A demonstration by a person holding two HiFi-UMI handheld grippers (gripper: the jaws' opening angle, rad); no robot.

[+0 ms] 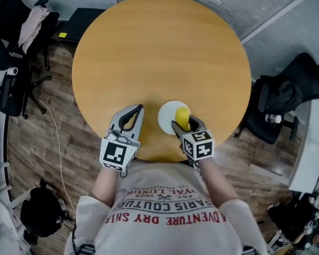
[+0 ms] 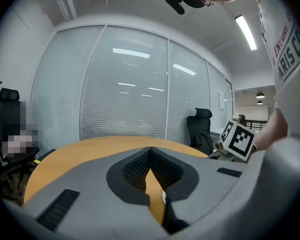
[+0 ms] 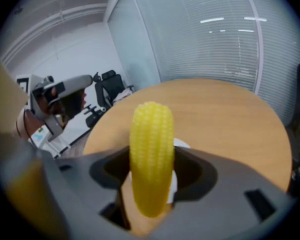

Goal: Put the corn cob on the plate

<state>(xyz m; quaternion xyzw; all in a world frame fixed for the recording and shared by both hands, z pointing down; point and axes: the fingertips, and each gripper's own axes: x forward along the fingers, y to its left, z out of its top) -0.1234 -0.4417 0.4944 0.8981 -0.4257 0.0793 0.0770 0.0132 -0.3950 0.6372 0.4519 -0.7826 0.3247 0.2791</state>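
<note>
With the grey right gripper (image 1: 187,124) clamped on the ridged yellow corn cob (image 3: 151,154) over the small round white plate (image 1: 166,117) at 6 o'clock on the round wooden table (image 1: 159,52), lower to mid-plate before letting go, leaving the closed, empty left gripper (image 2: 150,153) at 7 o'clock.

You are looking at a bright yellow corn cob (image 3: 151,154), its kernels running in neat rows, against a white plate (image 1: 166,117). The grey left gripper (image 1: 138,109) and right gripper (image 1: 183,122) are wearing black-and-white square markers (toward six o'clock). The table (image 1: 159,52) is glowing warm tan, and a chair (image 1: 10,94) at nine o'clock is showing black.
</note>
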